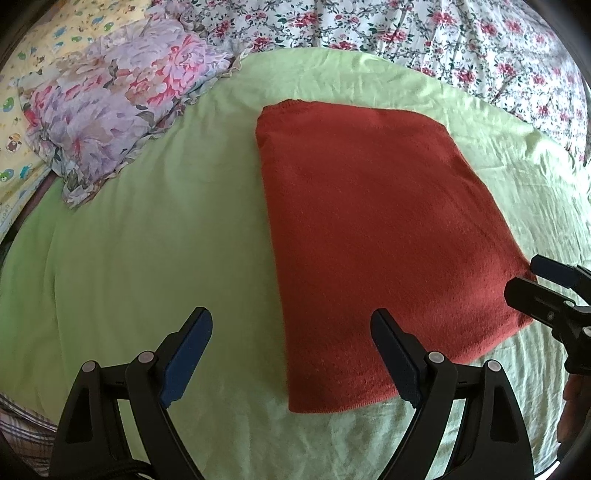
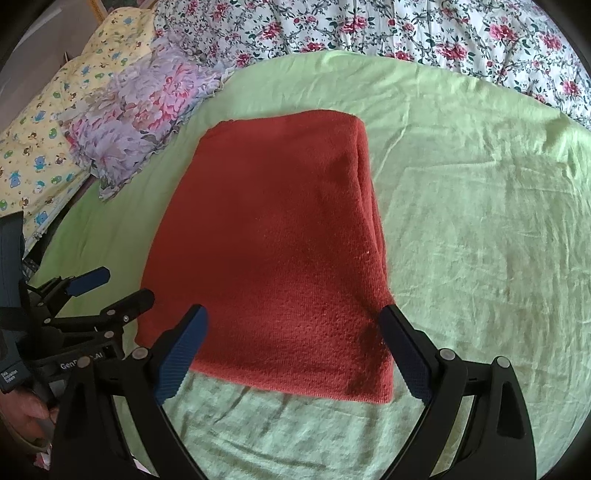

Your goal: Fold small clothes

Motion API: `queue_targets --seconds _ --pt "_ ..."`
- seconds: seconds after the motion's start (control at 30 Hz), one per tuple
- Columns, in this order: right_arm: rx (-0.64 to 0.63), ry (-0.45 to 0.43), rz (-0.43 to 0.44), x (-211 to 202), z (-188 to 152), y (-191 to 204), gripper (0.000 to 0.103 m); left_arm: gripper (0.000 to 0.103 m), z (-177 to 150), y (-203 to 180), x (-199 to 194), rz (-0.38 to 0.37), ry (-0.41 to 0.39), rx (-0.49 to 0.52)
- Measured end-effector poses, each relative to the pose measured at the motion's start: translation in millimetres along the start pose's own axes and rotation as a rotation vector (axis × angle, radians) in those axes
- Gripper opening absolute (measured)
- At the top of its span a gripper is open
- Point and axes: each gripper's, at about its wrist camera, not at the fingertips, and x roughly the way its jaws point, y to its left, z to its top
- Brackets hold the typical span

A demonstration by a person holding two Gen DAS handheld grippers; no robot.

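A rust-red knitted garment [image 1: 373, 236] lies folded into a flat rectangle on the light green sheet [image 1: 147, 258]. In the right wrist view the same red garment [image 2: 280, 251] shows doubled layers along its right edge. My left gripper [image 1: 291, 321] is open over the garment's near left corner, its right finger above the cloth and its left finger above the sheet. My right gripper [image 2: 295, 317] is open too, its fingers straddling the garment's near edge with nothing held. Each gripper shows in the other's view: the right gripper [image 1: 532, 277] by the garment's right corner, the left gripper [image 2: 122, 284] by its left corner.
A lilac flowered pillow [image 1: 110, 110] lies at the back left beside a yellow cartoon-print cloth [image 1: 22, 122]. A white quilt with red flowers [image 1: 443, 33] runs along the back. A hand [image 2: 26, 410] grips the left tool's handle. The green sheet [image 2: 480, 240] stretches to the right.
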Motion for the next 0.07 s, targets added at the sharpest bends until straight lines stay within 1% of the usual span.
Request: queue_targets --seconds 0.07 --pt "0.0 -0.005 0.003 0.4 0.9 0.1 0.094 0.088 0.2 0.0 -0.3 0.0 -0.013 -0.003"
